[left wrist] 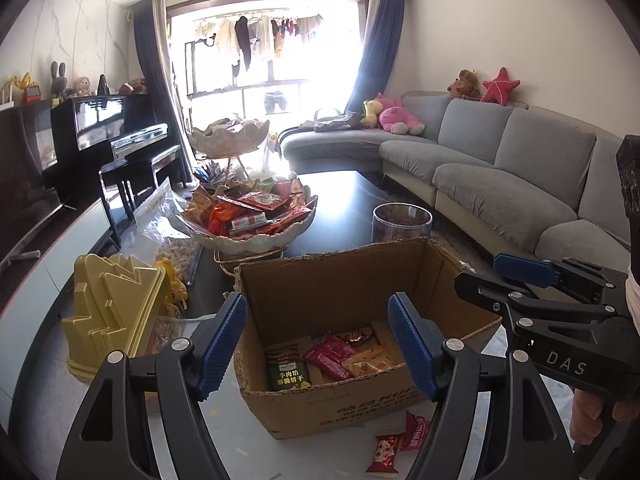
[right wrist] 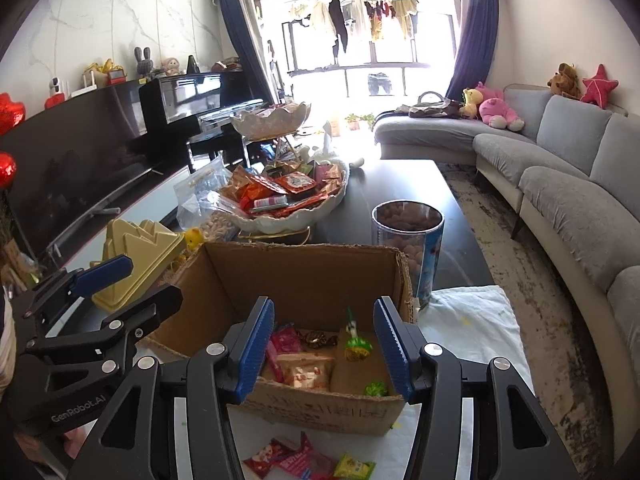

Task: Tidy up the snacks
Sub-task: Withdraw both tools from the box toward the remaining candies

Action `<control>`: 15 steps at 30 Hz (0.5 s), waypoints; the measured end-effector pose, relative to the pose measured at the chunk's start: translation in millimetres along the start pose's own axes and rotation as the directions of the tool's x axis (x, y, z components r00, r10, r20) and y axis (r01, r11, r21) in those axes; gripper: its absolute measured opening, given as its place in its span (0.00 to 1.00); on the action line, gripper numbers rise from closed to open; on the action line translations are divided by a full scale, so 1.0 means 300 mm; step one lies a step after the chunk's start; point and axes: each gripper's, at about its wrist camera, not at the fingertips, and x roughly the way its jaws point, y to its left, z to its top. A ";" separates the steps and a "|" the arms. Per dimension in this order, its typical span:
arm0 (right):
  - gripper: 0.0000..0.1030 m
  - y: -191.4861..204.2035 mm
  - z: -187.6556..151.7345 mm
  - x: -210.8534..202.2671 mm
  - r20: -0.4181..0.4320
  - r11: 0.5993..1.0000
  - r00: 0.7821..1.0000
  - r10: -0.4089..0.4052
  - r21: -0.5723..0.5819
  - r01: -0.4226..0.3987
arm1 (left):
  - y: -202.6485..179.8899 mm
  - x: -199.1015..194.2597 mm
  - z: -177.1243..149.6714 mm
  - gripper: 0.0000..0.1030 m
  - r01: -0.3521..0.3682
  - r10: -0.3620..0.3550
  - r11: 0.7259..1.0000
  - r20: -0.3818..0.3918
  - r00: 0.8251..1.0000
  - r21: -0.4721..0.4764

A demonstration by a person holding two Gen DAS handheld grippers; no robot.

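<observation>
While several packets already lie on the bottom of the cardboard box (left wrist: 360,280), the sorting looks, by my judgement, only partly done. Seen from the left wrist view, the left gripper (left wrist: 316,344) hangs just above the near edge of the box at lower centre, jaws spread wide with nothing between them. The right gripper (right wrist: 324,344), in its own view, is likewise parted wide and empty, poised over the same box.

Inside the box are a green biscuit packet (left wrist: 288,376), pink packets (left wrist: 330,356), an orange packet and a wrapped sweet (the right view also shows green-wrapped candies (right wrist: 358,346) there). Still outside it, loose snack packets (right wrist: 304,460) lie on the white cloth on the desk (right wrist: 404,184) at the bottom of both frames, just in front of the box; these seem the nearest work left.

Behind the box, centre left, a tiered white snack tray (left wrist: 256,236) is heaped with red and orange packets. Whether that heap belongs to the job I cannot tell. A clear jar (right wrist: 408,248) of nuts stands at the box's right rear corner.
</observation>
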 end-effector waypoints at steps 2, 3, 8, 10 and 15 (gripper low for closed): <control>0.52 0.003 -0.006 -0.022 0.009 1.000 1.000 0.002 -0.005 -0.002 | -0.003 -0.028 -0.006 0.72 0.003 -0.003 1.000 0.006 1.000 -0.003; 0.52 0.006 -0.010 -0.035 0.013 1.000 1.000 0.002 -0.007 -0.002 | -0.004 -0.040 -0.009 0.72 0.003 -0.003 1.000 0.008 1.000 -0.004; 0.52 0.010 -0.036 -0.094 0.030 1.000 1.000 0.001 -0.011 -0.001 | -0.017 -0.106 -0.026 0.75 0.006 -0.006 1.000 0.025 1.000 0.001; 0.52 0.012 -0.046 -0.112 0.034 1.000 0.999 0.005 -0.016 -0.004 | -0.024 -0.130 -0.037 0.76 0.006 -0.007 1.000 0.033 0.999 0.007; 0.52 0.019 -0.077 -0.151 0.036 1.000 0.999 0.005 -0.019 -0.005 | -0.040 -0.174 -0.064 0.76 0.010 -0.010 1.000 0.036 0.999 0.014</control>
